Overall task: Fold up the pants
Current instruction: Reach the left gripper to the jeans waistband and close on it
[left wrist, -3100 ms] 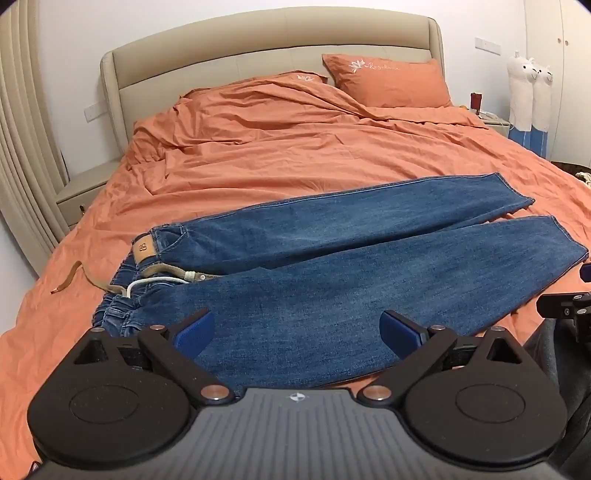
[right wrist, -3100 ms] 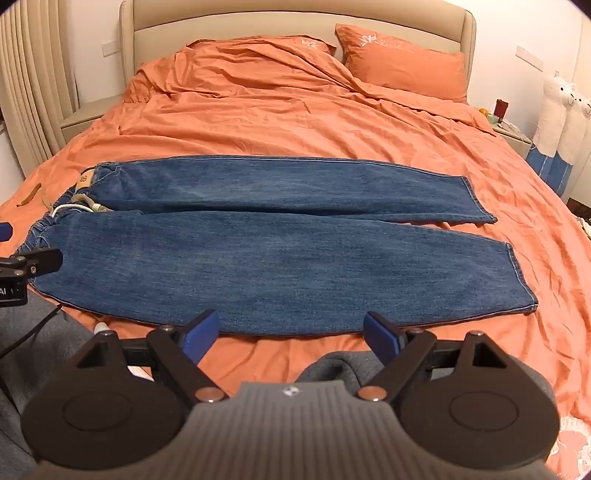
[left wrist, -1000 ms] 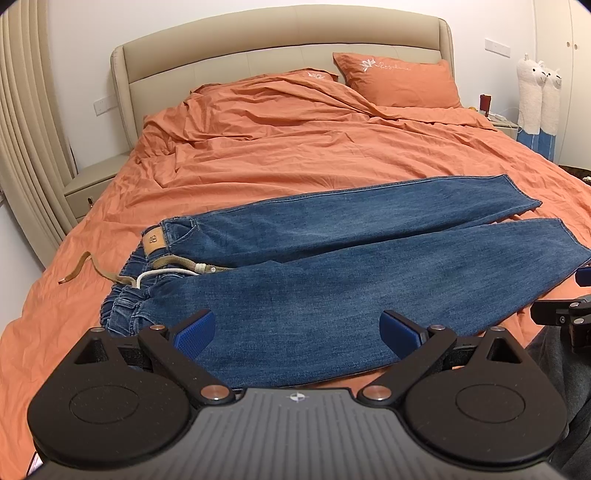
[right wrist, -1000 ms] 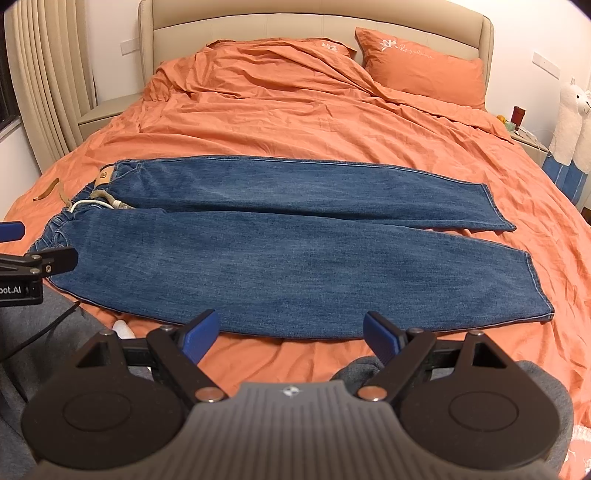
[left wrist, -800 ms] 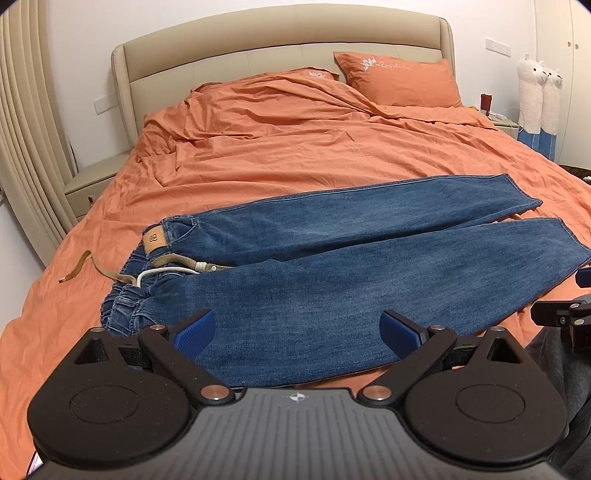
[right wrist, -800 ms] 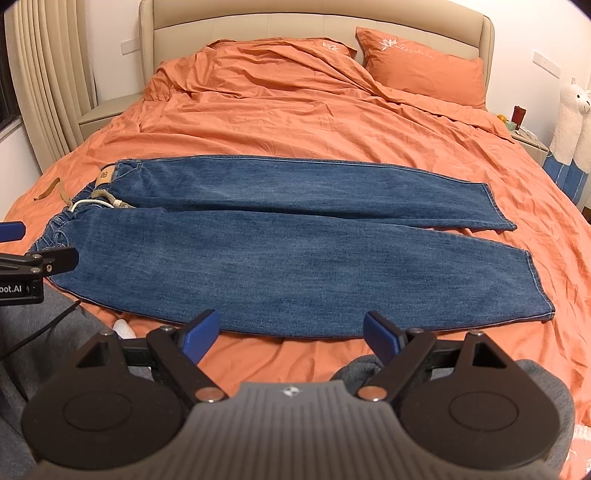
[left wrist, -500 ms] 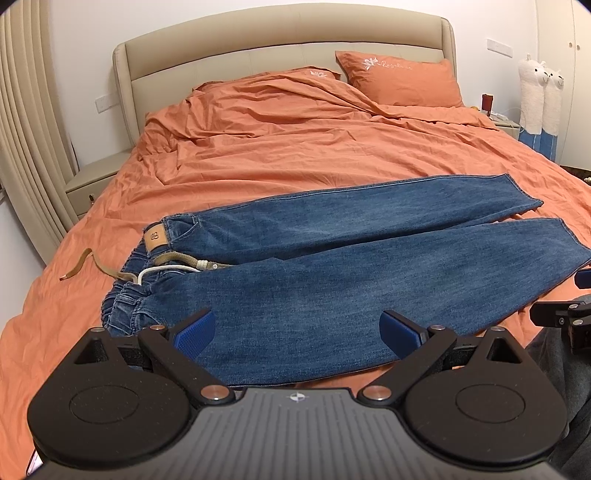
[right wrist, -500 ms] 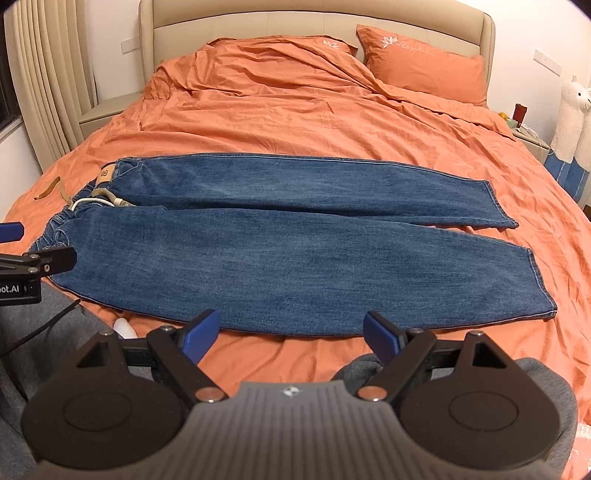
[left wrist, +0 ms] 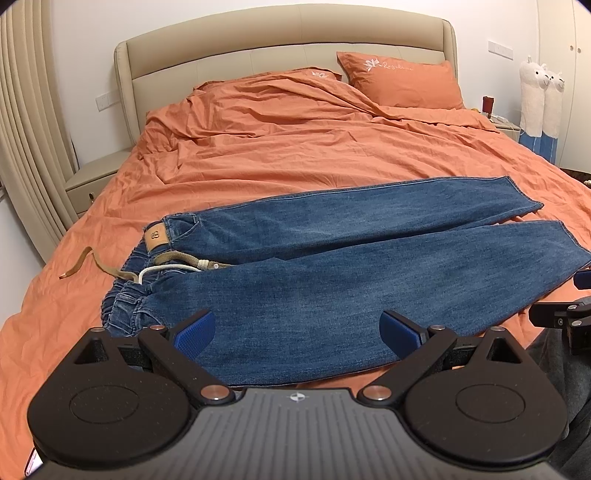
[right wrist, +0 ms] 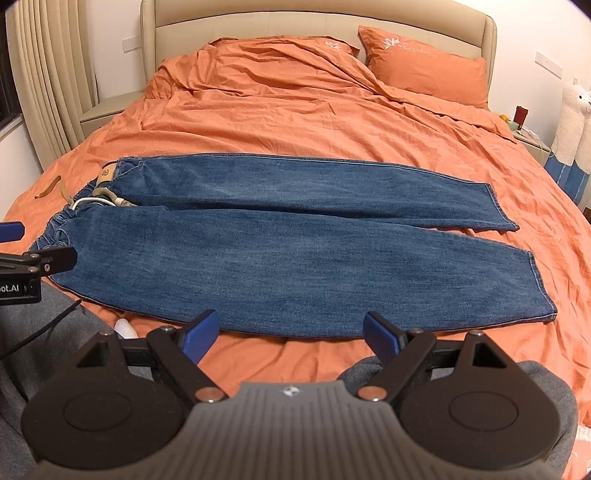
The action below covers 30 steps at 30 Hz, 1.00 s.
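On the orange bed, the jeans are lying flat and crosswise, waistband toward my left, hems toward my right. The two legs are lying side by side, splitting apart slightly at the hems. A tan belt and a white cord are trailing out of the waistband onto the sheet. I am holding my left gripper over the near edge of the jeans, close to the waist end; its blue pads are spread wide and gripping nothing. I am holding my right gripper just short of the near leg's edge, over bare sheet, likewise wide open and empty. Each gripper is showing at the edge of the other's view. Grey-clad knees are showing under the right gripper. A pillow is resting against the headboard. Two plush alpacas are standing to the right of the bed.
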Tool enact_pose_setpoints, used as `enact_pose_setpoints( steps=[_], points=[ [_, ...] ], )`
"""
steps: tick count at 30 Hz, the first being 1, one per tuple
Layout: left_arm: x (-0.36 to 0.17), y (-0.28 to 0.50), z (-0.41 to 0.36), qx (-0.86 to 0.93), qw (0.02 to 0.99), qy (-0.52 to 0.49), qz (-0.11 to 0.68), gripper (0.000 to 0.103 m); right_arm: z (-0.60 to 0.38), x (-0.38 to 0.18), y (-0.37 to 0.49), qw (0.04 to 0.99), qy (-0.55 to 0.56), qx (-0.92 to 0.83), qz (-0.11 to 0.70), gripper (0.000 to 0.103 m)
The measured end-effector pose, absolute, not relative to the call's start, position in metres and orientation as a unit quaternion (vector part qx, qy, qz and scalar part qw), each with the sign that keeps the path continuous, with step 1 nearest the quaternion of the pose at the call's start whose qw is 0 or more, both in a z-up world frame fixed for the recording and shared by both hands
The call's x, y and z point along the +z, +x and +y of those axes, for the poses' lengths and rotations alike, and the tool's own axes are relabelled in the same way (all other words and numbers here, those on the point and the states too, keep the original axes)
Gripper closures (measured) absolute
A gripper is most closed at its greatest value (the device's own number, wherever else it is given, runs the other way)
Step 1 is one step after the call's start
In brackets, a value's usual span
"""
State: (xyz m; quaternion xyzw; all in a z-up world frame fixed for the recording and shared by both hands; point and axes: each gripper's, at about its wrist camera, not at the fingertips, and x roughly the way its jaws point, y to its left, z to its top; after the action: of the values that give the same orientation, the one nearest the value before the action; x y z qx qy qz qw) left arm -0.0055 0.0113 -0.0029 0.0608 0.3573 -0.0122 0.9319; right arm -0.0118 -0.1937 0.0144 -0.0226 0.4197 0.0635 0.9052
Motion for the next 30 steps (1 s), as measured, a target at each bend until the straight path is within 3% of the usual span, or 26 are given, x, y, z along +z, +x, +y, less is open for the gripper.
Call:
enact_pose_setpoints(
  steps=[7,10,14,20,24,30],
  points=[
    [0.002,0.007,0.05,-0.025,0.933,0.024,0.357,0.0,-0.201,0.005,0.001,0.916,-0.015,0.077,0.394,0.021],
    [0.005,0.02,0.091,-0.007,0.936,0.0,0.351,0.014,-0.206,-0.002,0.014,0.925,-0.027,0.085,0.369,0.021],
    [-0.004,0.049,0.16,-0.004,0.934,-0.056,0.352,0.014,-0.213,-0.016,0.038,0.932,-0.032,0.086,0.351,0.022],
    [-0.041,0.1,0.24,0.018,0.93,-0.09,0.356,0.014,-0.217,-0.048,0.084,0.921,-0.007,0.086,0.38,0.029],
    [-0.079,0.136,0.276,-0.008,0.914,-0.133,0.383,0.014,-0.209,-0.068,0.108,0.911,-0.009,0.075,0.404,0.04],
    [-0.124,0.165,0.314,-0.062,0.892,-0.214,0.394,0.02,-0.208,-0.086,0.129,0.9,-0.008,0.039,0.434,0.04]
  ],
)
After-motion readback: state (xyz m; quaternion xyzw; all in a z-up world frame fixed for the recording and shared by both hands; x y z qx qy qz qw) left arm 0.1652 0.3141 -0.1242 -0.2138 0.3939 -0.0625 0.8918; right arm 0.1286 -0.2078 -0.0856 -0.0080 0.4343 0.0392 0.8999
